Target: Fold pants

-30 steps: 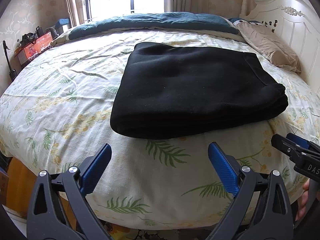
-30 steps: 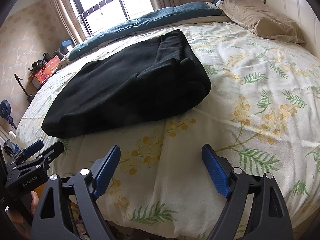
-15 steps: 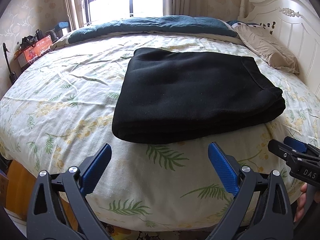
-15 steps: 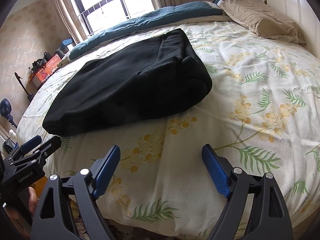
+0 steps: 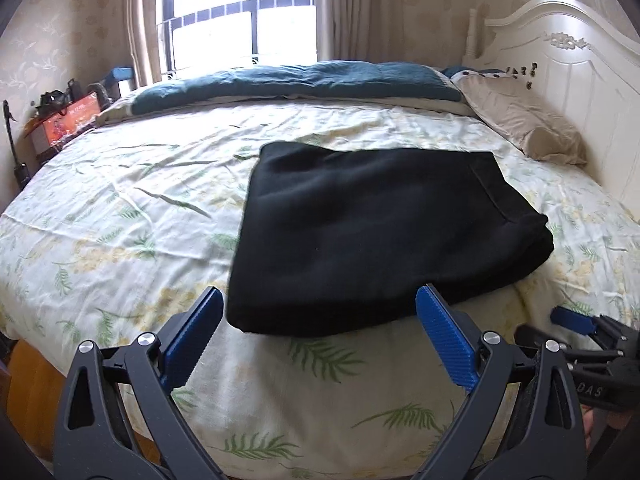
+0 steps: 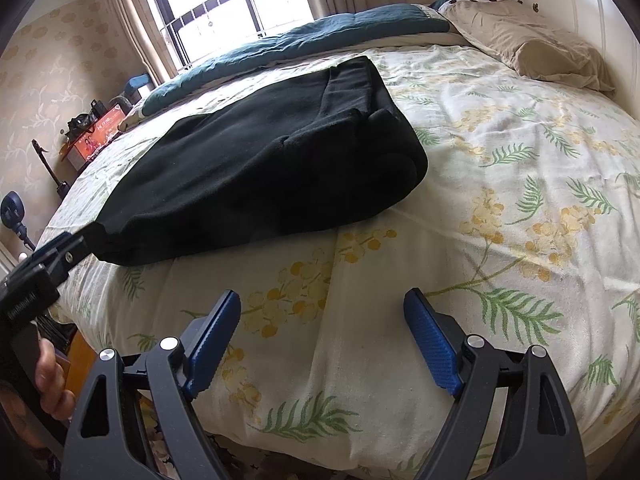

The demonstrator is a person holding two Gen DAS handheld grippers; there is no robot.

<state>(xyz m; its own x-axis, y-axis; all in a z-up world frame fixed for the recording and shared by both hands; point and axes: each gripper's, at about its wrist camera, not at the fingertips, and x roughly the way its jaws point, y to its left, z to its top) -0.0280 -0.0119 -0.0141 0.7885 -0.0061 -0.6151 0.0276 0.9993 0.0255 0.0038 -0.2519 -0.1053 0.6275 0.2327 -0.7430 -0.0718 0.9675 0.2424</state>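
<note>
Pants (image 5: 380, 232): black, folded into a thick rectangle, lying on the bed (image 5: 120, 216) toward its near edge.
Left claw (image 5: 320, 332): wide open, empty, at pants' near edge.
Right claw (image 6: 322, 336): wide open, empty, over bare sheet beside pants.

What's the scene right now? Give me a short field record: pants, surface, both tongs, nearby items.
pants: black pants, folded into a thick rectangle, lying flat
surface: floral bedsheet
left tongs: left tongs open, holding nothing, at the pants' near edge
right tongs: right tongs open, holding nothing, over bare sheet, apart from the pants
nearby: beige pillow by the white headboard; teal blanket along the far side
</note>
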